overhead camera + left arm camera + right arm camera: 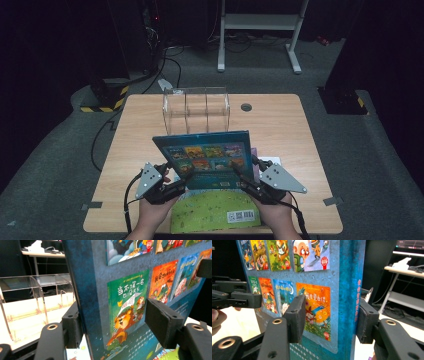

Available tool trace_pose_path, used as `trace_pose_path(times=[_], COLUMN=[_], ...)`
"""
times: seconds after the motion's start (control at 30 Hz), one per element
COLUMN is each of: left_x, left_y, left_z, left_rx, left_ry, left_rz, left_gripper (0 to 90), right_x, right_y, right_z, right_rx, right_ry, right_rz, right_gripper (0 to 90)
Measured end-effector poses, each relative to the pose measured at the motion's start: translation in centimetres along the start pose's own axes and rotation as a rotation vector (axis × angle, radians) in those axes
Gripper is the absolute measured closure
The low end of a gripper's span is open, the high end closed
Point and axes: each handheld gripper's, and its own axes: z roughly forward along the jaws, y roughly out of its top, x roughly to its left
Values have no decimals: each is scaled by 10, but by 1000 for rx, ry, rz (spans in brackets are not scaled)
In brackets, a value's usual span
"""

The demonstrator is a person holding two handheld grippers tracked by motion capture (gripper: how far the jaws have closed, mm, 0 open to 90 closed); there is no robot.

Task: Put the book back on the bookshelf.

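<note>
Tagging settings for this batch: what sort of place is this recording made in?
Probably a lab or recording studio, not a home: black-draped surroundings, cables trailing over grey carpet, hazard-striped floor blocks, and one wooden table standing alone.

The blue book (205,155) has a printed card cover with a slight sheen, its dark blue ground mottled like stone and set with glossy colour panels. Beneath it, the green book (210,215) shows a smooth printed paper cover with a white barcode label. The bench (280,125) is pale wood-grain laminate, matt and smooth, with a grey plastic grommet (246,107) behind the blue book. The rack (196,110) beyond the blue book is clear, glossy acrylic. The left hand-held gripper (117,322) and right hand-held gripper (332,317) have matt black plastic jaws with rough, foam-like pads and brass-coloured metal eyelets. The floor (60,165) around the bench is grey carpet.
</note>
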Motion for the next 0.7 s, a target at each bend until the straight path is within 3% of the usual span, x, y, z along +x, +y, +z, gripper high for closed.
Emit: trace_pose_path(times=[0.4,0.6,0.7], left_x=[25,38,42], left_y=[-2,-6,-6], left_z=[-18,-33,-42], left_rx=[28,33,22], left_ry=[13,41,80], left_rz=[-19,-46,-59], left_gripper=[365,350,333], right_x=[10,19,26], right_y=[4,3,3], right_z=[19,32,38], right_rx=[34,38,40], right_ry=[91,137,152], right_rz=[29,14,7], right_gripper=[556,582,585])
